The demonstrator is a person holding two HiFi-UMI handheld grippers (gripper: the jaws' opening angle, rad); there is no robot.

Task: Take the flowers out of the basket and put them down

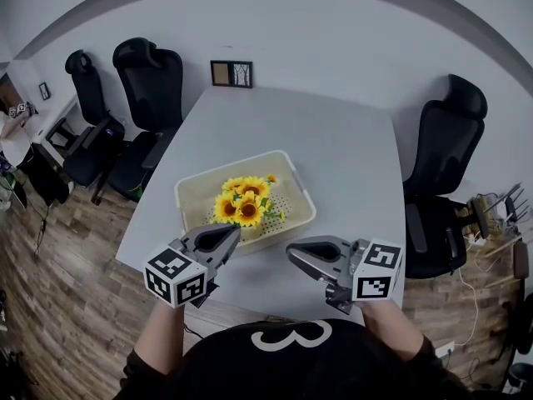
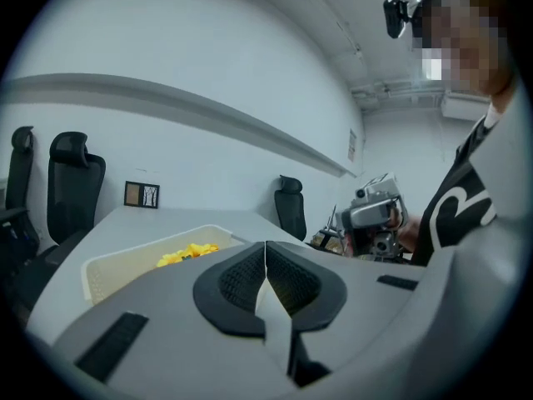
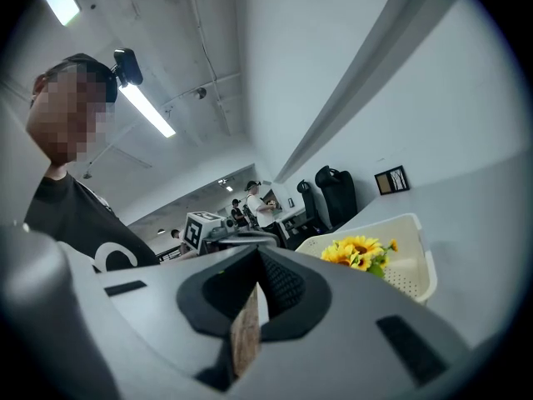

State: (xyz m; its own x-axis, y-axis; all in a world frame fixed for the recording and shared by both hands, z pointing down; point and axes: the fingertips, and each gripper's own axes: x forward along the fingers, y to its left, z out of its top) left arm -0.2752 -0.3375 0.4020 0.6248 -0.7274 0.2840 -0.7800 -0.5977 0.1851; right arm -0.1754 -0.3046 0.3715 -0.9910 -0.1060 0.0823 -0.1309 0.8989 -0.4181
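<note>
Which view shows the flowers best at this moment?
The head view: it looks down on the whole bunch of flowers in the basket. The right gripper view shows them from the side, above the rim. The left gripper view catches only a yellow strip over the basket wall.

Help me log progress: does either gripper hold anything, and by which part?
Nothing held: left gripper and right gripper are shut, empty; flowers lie in the basket.
</note>
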